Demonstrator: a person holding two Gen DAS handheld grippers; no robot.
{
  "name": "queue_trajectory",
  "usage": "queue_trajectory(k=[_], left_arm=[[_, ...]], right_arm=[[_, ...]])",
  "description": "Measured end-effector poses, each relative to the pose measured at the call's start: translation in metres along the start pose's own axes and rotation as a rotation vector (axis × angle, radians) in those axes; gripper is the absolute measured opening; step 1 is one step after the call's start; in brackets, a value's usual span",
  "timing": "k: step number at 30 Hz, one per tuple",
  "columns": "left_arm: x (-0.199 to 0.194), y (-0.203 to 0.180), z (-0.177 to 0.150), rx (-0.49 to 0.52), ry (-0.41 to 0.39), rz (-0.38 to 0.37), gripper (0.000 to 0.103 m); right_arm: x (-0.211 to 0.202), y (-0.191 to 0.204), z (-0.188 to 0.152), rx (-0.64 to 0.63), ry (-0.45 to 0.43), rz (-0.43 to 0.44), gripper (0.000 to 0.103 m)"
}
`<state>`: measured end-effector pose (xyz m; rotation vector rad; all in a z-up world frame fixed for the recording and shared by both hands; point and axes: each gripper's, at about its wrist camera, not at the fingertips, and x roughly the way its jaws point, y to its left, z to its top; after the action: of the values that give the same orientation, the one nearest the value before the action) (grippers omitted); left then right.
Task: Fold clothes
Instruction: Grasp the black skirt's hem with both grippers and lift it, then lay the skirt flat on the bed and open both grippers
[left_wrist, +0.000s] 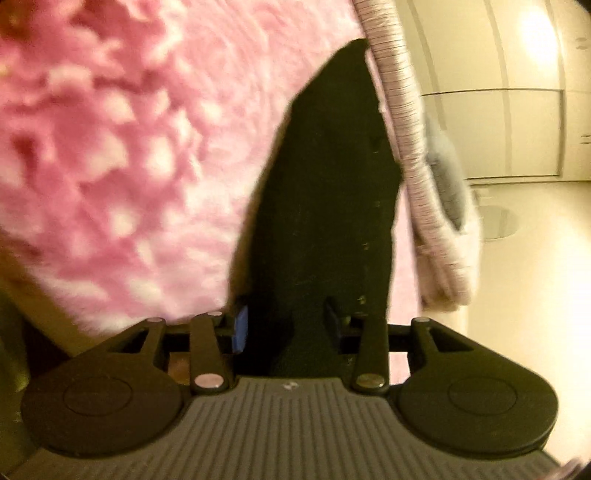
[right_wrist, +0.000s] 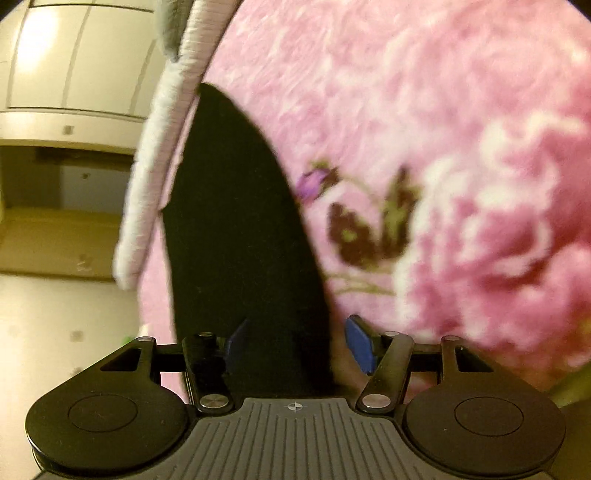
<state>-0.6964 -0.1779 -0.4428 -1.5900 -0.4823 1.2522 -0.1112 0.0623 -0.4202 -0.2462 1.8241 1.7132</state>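
A black garment (left_wrist: 317, 221) lies lengthwise on the pink flowered blanket (left_wrist: 110, 147), running straight ahead between the spread, released jaws of the left hand-held gripper (left_wrist: 286, 328) and right hand-held gripper (right_wrist: 295, 343), both equally close.

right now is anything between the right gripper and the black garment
Nothing visible: the black garment already runs between the right gripper and its open jaws, lying on the pink floral blanket.
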Motion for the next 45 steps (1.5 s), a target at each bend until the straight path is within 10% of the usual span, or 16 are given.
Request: queue_trajectory(k=[3,7,15,18,25,30,35,45], left_arm=[[0.011,-0.004,-0.002,0.070,0.000,-0.071,0.036],[0.019,-0.012,-0.005,0.204,-0.019,-0.132,0.021],[-0.015,-0.061,-0.012,0.512,-0.133,-0.019,0.008],[-0.024,-0.041,-0.022,0.484,-0.140,0.071,0.008],[-0.034,-0.045,-0.046,0.652,-0.128,0.318,0.010],[-0.042,-0.080,-0.072,0.863,-0.196,0.470,0.011],[-0.034,-0.103,-0.087,0.988,-0.308,0.550,0.012],[0.000,-0.079,-0.113,0.991,-0.124,0.667,0.018]], right_arm=[[0.014,0.001,-0.005,-0.071,0.059,0.056,0.060],[0.023,-0.005,-0.015,-0.119,0.037,0.065,0.013],[-0.010,0.037,-0.062,-0.259,-0.085,0.092,0.010],[-0.012,0.022,-0.088,-0.208,-0.060,0.084,0.010],[-0.009,0.039,-0.127,-0.432,-0.071,-0.162,0.014],[-0.027,0.090,-0.155,-0.816,-0.288,-0.437,0.017],[0.001,0.099,-0.175,-0.909,-0.280,-0.459,0.019],[0.038,0.083,-0.218,-0.920,-0.206,-0.555,0.022]])
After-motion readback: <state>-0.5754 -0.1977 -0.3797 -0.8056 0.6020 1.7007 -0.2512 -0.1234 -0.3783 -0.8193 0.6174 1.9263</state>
